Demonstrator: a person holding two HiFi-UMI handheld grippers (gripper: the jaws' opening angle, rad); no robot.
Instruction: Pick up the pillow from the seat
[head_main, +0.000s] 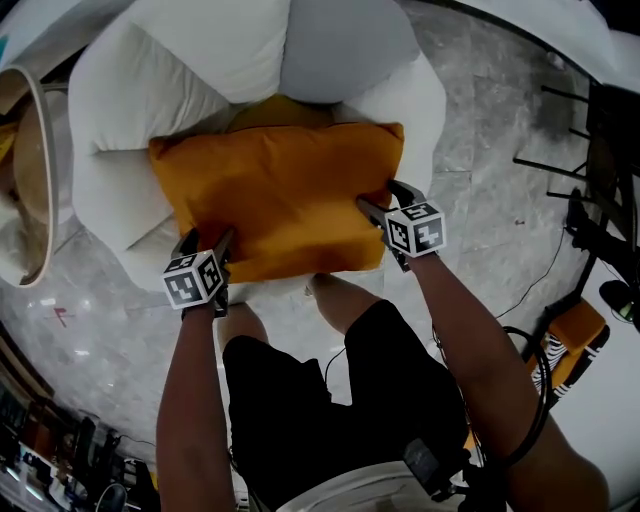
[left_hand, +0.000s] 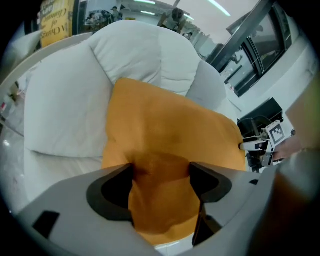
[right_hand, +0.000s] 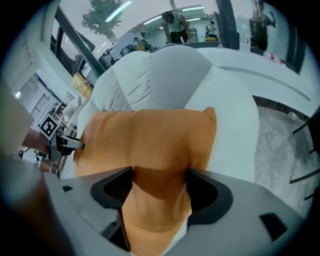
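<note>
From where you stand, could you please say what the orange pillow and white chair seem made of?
Orange pillow: soft matte fabric, likely stuffed; it creases and sags. White chair: matte padded upholstery, apparently cloth; puffy seamed cushions.

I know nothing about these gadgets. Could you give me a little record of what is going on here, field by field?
Setting: white armchair on a pale stone floor
Main object: orange pillow, resting on the seat
Left hand-held gripper: jaws wide apart, the pillow's near edge between them
Right hand-held gripper: jaws wide apart, the pillow's near right corner between them
Pillow lifted: not yet
Also there: grey cushion at the backrest
</note>
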